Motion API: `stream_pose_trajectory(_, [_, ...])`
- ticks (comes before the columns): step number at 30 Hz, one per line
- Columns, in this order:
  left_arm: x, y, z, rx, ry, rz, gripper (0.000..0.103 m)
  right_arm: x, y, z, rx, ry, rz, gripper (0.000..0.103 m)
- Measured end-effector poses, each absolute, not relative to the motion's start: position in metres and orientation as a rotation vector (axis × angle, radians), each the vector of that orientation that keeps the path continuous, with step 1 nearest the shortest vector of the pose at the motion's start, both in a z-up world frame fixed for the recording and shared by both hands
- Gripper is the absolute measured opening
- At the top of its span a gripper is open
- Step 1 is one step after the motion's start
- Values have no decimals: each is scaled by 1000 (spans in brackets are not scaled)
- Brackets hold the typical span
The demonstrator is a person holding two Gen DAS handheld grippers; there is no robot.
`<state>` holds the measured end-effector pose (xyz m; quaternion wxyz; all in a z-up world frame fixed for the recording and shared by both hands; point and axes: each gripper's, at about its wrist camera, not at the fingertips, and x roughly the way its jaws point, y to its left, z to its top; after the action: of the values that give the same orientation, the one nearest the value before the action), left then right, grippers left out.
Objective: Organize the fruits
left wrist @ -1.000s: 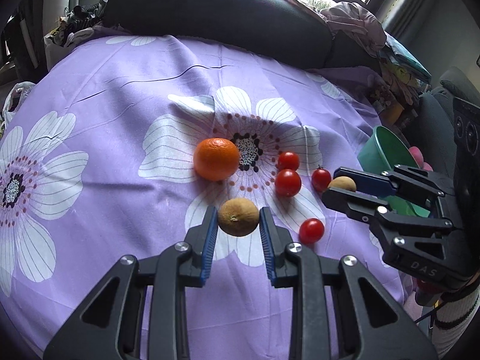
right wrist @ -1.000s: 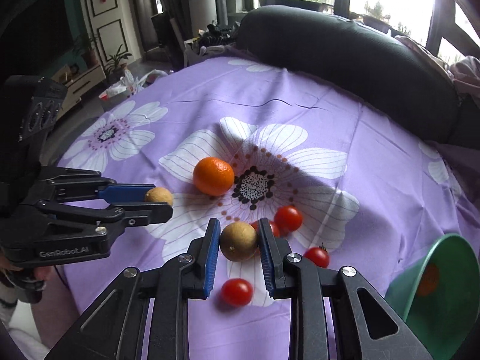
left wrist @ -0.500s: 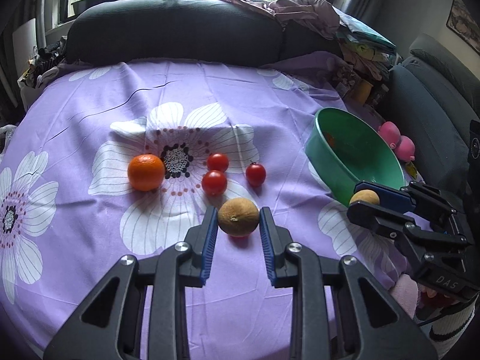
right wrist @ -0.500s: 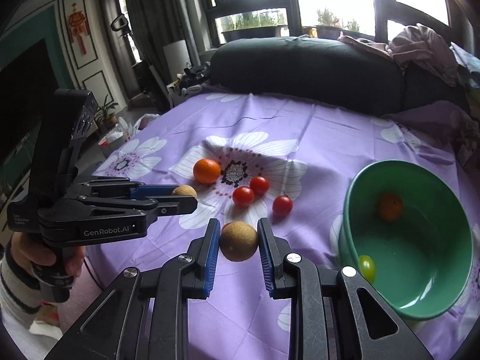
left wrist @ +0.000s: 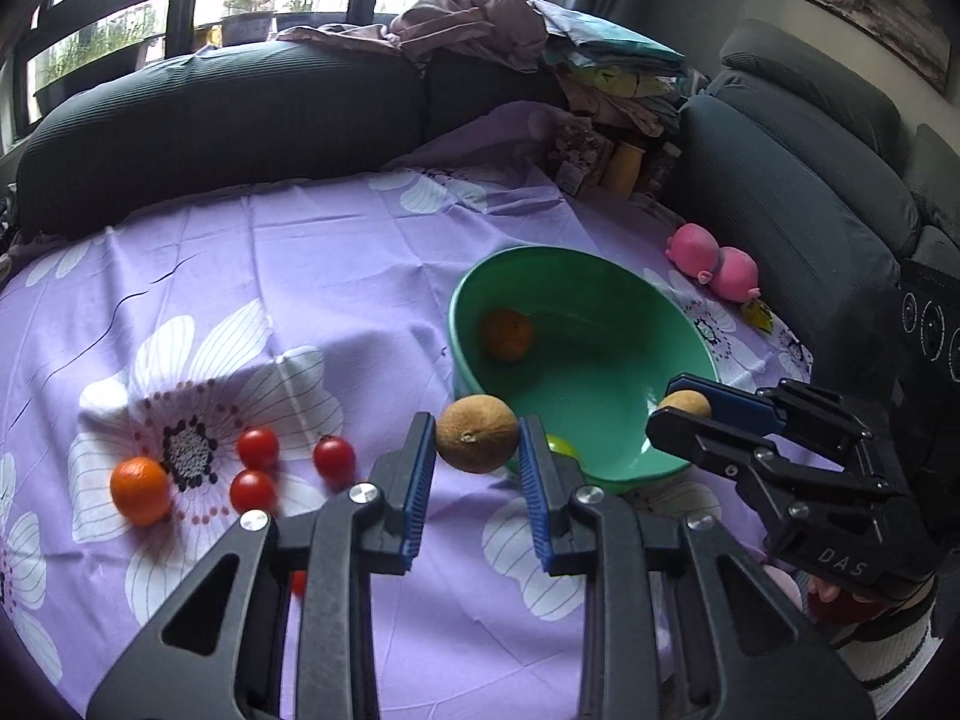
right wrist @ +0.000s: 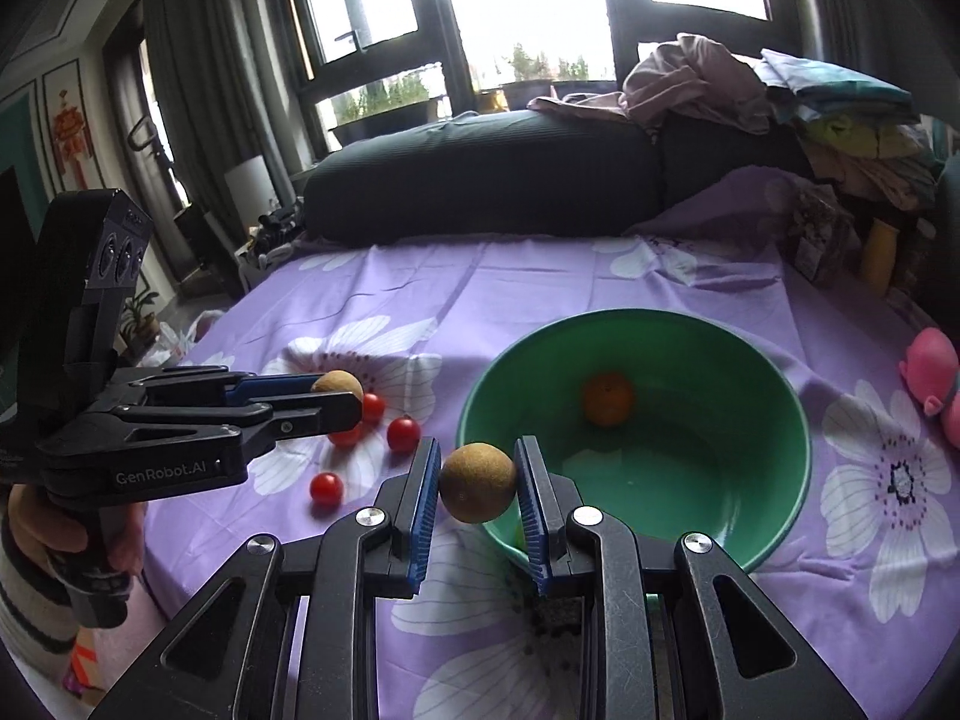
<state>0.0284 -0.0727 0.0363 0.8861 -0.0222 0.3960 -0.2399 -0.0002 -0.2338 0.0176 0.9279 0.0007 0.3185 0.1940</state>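
1. My left claw (left wrist: 477,438) is pinching a brown fruit (left wrist: 476,433), just short of the green bowl (left wrist: 600,276).
2. My right claw (right wrist: 477,480) is pinching another brown fruit (right wrist: 478,482), hanging at the near rim and nearer the hollow.
3. Bowl is lying ahead, slightly right.

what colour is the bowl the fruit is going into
Green, inside and out. The bowl shows best in the right wrist view, with an orange inside it.
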Motion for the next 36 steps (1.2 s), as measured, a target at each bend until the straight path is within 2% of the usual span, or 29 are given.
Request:
stream_pose_trajectory(11, [57, -122, 14, 21, 895, -561, 28, 12, -263, 1, 27, 688, 310, 27])
stream_pose_trajectory(22, [63, -133, 5, 44, 914, -549, 28, 18, -268, -6, 31, 729, 263, 27])
stream_pose_trajectory(23, [62, -132, 6, 43, 910, -548, 30, 18, -269, -6, 34, 729, 257, 27])
stream_pose_trajectory(25, [60, -131, 8, 39, 902, -552, 40, 18, -271, -5, 40, 731, 244, 27])
stream_pose_trajectory(27, [56, -129, 12, 35, 890, -555, 56, 17, -272, -3, 43, 732, 233, 27])
stream_pose_trajectory(29, [52, -125, 16, 37, 880, -544, 65, 15, -273, -1, 50, 728, 229, 28])
stream_pose_trajectory(31, [47, -118, 20, 25, 868, -536, 69, 12, -274, 2, 63, 722, 230, 28])
stream_pose_trajectory(33, [42, -107, 24, 5, 859, -519, 78, 10, -275, 4, 73, 714, 234, 28])
stream_pose_trajectory(36, [33, -82, 26, -28, 850, -471, 85, 6, -273, 8, 74, 705, 246, 28])
